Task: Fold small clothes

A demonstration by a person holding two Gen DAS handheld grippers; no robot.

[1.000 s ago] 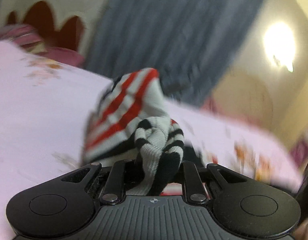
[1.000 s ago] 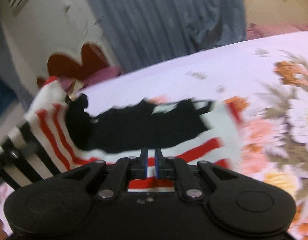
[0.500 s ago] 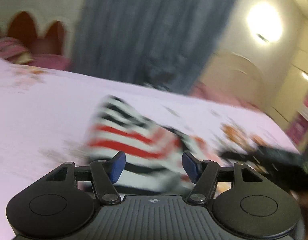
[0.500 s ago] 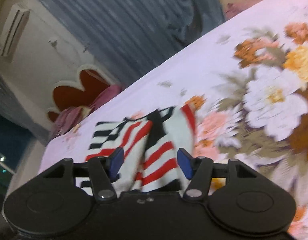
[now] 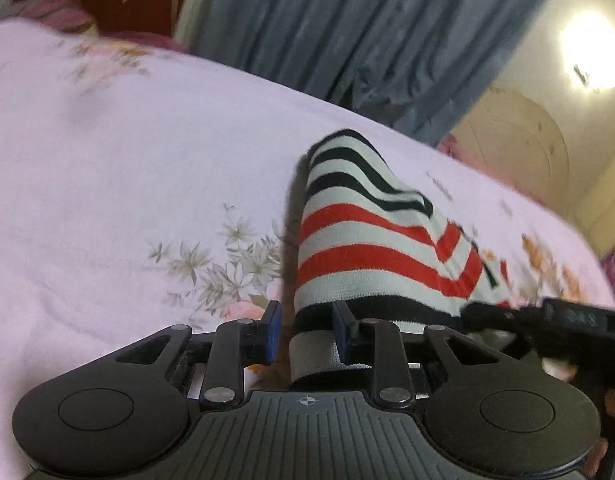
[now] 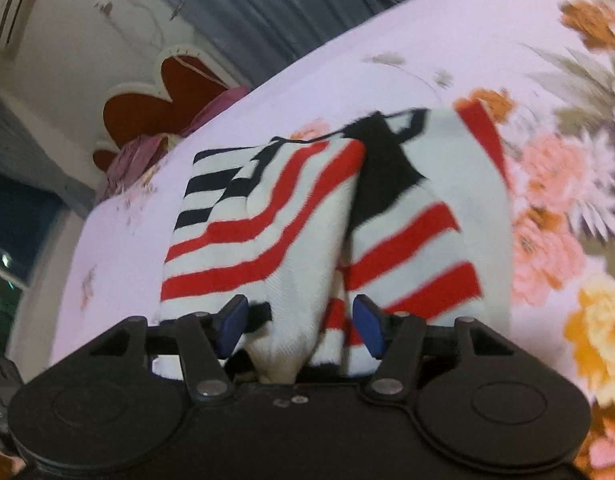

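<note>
A small knit garment [image 5: 367, 240] with white, red and black stripes lies folded on the pink floral bedsheet [image 5: 127, 168]. My left gripper [image 5: 307, 332] is open, its blue pads [image 5: 272, 332] on either side of the garment's near edge. In the right wrist view the garment [image 6: 291, 216] lies in two folded halves with a black patch between them. My right gripper [image 6: 297, 324] is open, its jaws wide apart around the near edge of the cloth. The right gripper's body [image 5: 547, 320] shows at the left view's right edge.
The bed [image 6: 427, 40] stretches away, with large printed flowers [image 6: 555, 208] on the right. A red and white scalloped headboard [image 6: 155, 104] and pink pillows [image 6: 147, 152] stand at the far end. Grey curtains [image 5: 347, 32] hang behind.
Both grippers let go of the garment a second ago and opened. The cloth dropped flat on the bed. Both grippers have now come back down close to its near edge.
</note>
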